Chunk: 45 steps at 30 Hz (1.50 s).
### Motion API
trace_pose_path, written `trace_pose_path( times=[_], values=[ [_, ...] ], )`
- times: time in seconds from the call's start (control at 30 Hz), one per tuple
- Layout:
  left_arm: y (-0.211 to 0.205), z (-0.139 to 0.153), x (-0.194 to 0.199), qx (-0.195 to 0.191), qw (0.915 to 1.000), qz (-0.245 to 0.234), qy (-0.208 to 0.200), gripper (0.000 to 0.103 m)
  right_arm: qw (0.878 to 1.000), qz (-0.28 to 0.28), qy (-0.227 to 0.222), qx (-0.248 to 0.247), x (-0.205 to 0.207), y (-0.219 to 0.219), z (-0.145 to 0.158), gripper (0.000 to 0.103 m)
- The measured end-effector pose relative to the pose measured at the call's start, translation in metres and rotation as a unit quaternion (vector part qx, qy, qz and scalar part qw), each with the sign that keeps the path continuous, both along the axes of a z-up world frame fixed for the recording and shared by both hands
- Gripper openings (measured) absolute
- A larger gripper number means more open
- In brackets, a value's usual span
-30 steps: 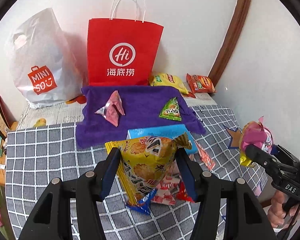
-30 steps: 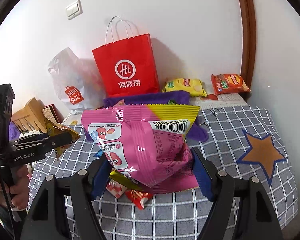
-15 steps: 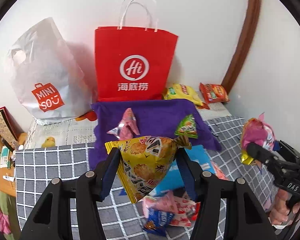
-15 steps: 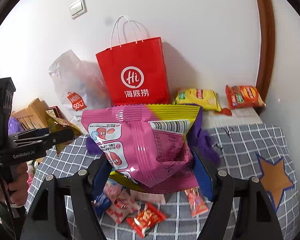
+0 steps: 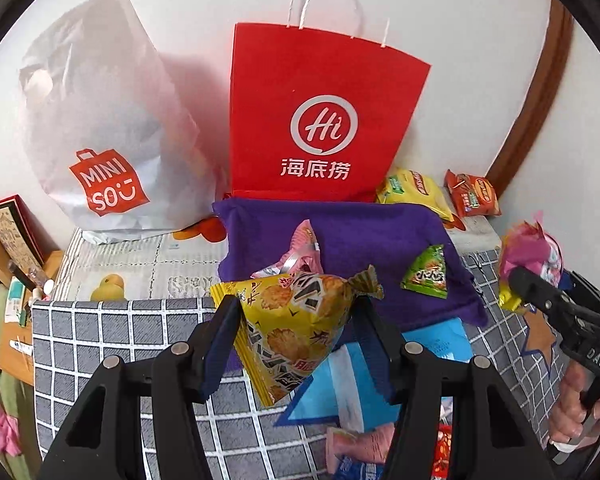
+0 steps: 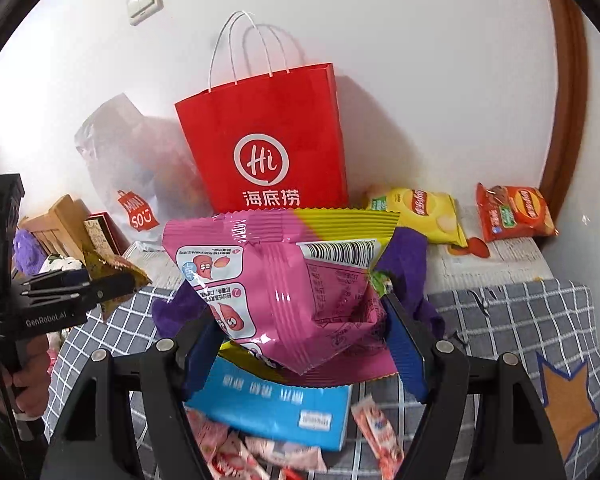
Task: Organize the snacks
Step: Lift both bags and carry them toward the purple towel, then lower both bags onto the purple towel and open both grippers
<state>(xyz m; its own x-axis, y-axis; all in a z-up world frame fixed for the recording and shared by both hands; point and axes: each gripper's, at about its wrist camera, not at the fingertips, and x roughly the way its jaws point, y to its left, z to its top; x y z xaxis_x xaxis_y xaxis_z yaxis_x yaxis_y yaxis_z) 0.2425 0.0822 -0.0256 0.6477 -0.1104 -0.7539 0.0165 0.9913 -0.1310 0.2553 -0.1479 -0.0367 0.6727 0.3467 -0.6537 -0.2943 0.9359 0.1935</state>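
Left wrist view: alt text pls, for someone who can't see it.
The left gripper holds a yellow snack bag above a grey checked cloth. Behind lie a purple cloth with pink and green packets, then a red paper bag against the wall. At right, the right gripper grips a pink bag.

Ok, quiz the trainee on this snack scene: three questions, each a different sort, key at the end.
1. True or false: the left gripper is shut on a yellow rice-cracker packet.
2. Multiple choice: the green triangular snack packet lies on a) the purple cloth, b) the grey checked cover, c) the red Haidilao paper bag.
3. Fill in: the right gripper is shut on a ___ and yellow snack bag.

Key: 1 true; 2 a; 3 pink.
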Motion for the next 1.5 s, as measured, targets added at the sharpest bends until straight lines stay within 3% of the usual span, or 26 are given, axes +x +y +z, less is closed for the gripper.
trace_pose_path(
  times=[0.37, 0.53, 1.03, 1.5],
  values=[
    [0.008, -0.017, 0.029, -0.003, 0.9999, -0.006, 0.010, 0.056, 1.000, 0.014, 0.021, -0.013, 0.063, 0.024, -0.027, 0.074],
    [0.015, -0.030, 0.043, -0.018, 0.9996, -0.004, 0.020, 0.056, 0.997, 0.037, 0.057, -0.022, 0.088, 0.040, -0.052, 0.074],
    [0.003, -0.073, 0.086, -0.061, 0.9960, -0.007, 0.064, 0.056, 0.991, 0.064, 0.096, -0.068, 0.108, 0.051, -0.093, 0.074],
    [-0.002, -0.089, 0.095, -0.064, 0.9945, -0.018, 0.081, 0.056, 0.984, 0.071, 0.146, -0.078, 0.115, 0.059, -0.118, 0.075]
  ],
)
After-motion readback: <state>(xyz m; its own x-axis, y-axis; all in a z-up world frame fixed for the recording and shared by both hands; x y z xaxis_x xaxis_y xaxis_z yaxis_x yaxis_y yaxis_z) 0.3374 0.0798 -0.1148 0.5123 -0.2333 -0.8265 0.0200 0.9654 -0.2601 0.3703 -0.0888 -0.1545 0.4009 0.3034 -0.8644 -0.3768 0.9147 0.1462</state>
